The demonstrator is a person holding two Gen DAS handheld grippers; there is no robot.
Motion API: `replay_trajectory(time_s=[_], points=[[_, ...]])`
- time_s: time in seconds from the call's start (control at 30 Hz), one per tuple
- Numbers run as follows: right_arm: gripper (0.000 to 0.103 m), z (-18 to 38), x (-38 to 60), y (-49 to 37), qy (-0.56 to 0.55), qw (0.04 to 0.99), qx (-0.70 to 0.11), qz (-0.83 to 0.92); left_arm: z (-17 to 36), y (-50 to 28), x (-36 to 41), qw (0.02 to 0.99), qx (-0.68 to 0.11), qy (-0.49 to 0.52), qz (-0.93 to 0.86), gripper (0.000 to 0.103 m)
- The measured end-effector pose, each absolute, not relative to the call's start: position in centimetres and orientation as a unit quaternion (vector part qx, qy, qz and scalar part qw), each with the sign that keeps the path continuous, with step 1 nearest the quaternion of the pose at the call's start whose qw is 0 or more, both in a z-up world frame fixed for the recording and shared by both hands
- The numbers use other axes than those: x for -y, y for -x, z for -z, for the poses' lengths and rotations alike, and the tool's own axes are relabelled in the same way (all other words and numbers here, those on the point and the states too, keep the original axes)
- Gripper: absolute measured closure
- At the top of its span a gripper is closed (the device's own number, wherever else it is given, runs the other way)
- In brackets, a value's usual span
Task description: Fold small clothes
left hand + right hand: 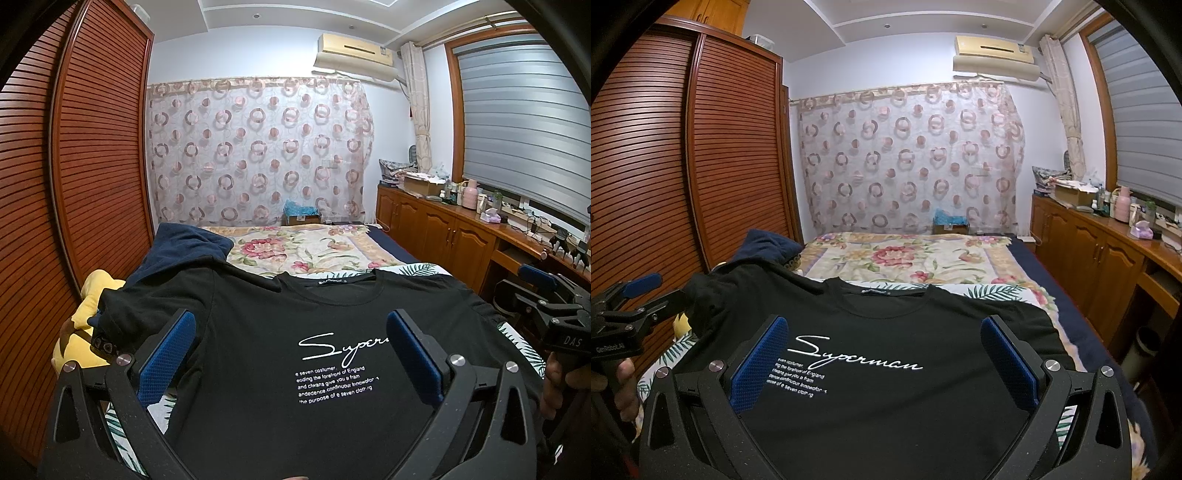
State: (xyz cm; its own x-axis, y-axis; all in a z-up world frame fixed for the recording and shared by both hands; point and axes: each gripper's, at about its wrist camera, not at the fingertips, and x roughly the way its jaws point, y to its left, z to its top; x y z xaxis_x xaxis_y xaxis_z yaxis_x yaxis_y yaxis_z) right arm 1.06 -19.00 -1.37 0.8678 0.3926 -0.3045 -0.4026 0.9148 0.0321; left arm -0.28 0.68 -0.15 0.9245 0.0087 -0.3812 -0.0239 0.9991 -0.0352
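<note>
my left gripper: spread wide, blue pads well apart, nothing between them. It hovers over the shirt's chest print; I can't tell if the tips touch the cloth.

my right gripper: same deal, wide open and empty, parked over the same print from a bit further right.

black t-shirt: lying front-up and pretty flat on the bed, neckline pointing away from me, white "Superman" script plus small text on the chest. Nothing folded yet as far as I can see.

sleeves: the left one is bunched up over a yellow plush thing; the right one looks a bit crumpled near the bed edge.

what could go wrong: if I pinch only the top layer, the back stays put and the fold comes out lopsided. That left sleeve could snag or drag on the plush. The right side sits close to the mattress edge, so a sloppy pull might slide the shirt off.

bed: leaf-print sheet under the shirt, floral blanket beyond it, navy clothing heaped at the far left.

far end: circle-pattern curtain, slatted wardrobe on the left, wooden cabinets on the right.
</note>
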Motion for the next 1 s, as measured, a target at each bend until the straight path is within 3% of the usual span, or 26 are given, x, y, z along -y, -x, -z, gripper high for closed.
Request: replay_trajectory(time_s=[0.7, 1.0], points=[[0.0, 2.0, 17.4, -4.3, 0.044, 0.947, -0.19, -0.254, 4.4, -1.8, -8.7, 0.97, -0.24, 0.033, -0.018, 0.0], [0.0, 2.6, 16.4, -5.6, 0.071, 0.934, -0.214, -0.277, 5.2, -2.8, -14.0, 0.965, -0.257, 0.043, -0.037, 0.027]])
